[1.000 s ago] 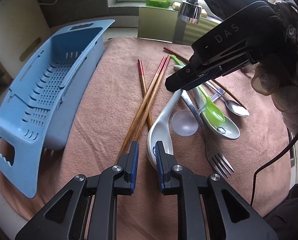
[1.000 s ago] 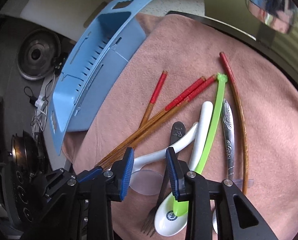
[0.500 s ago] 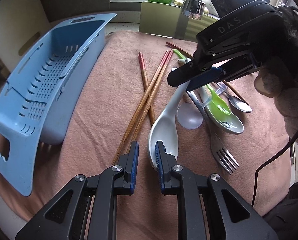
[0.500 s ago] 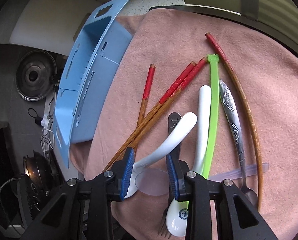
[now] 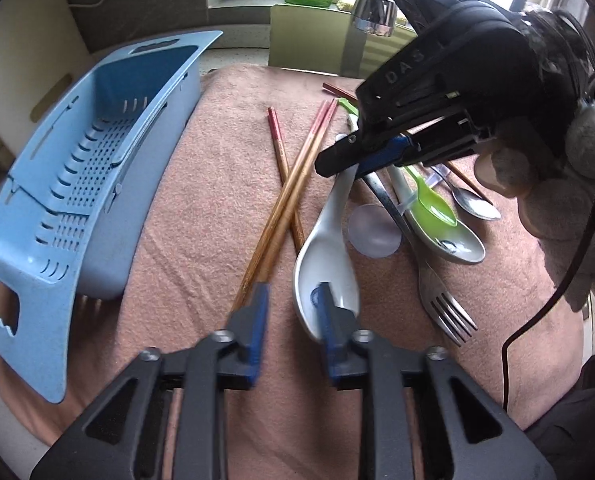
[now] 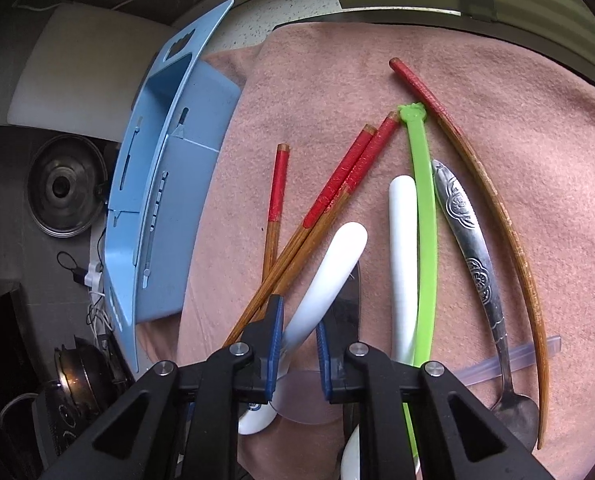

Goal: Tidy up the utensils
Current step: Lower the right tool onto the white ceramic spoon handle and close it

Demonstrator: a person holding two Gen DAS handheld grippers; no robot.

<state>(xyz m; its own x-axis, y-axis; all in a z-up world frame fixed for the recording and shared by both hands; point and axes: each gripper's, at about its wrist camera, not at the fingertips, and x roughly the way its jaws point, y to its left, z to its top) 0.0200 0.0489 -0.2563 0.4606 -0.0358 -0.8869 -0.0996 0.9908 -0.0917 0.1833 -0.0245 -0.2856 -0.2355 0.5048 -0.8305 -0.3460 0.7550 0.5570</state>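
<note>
Closing: right gripper (image 6: 299,346) now has its blue pads either side of the white spoon's (image 6: 329,264) handle, gap narrower than before, contact unclear.
Opening: left gripper (image 5: 291,314) jaws are wider than before, empty, over the spoon's bowl.
Spoon: mid-towel (image 5: 201,208), beside chopsticks (image 5: 293,196).
Basket (image 5: 77,196): unmoved at towel's left edge.

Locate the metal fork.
In the left wrist view, the metal fork lies right of centre on the pink towel, tines toward the camera, between the white ceramic spoon and the green spoon.
</note>
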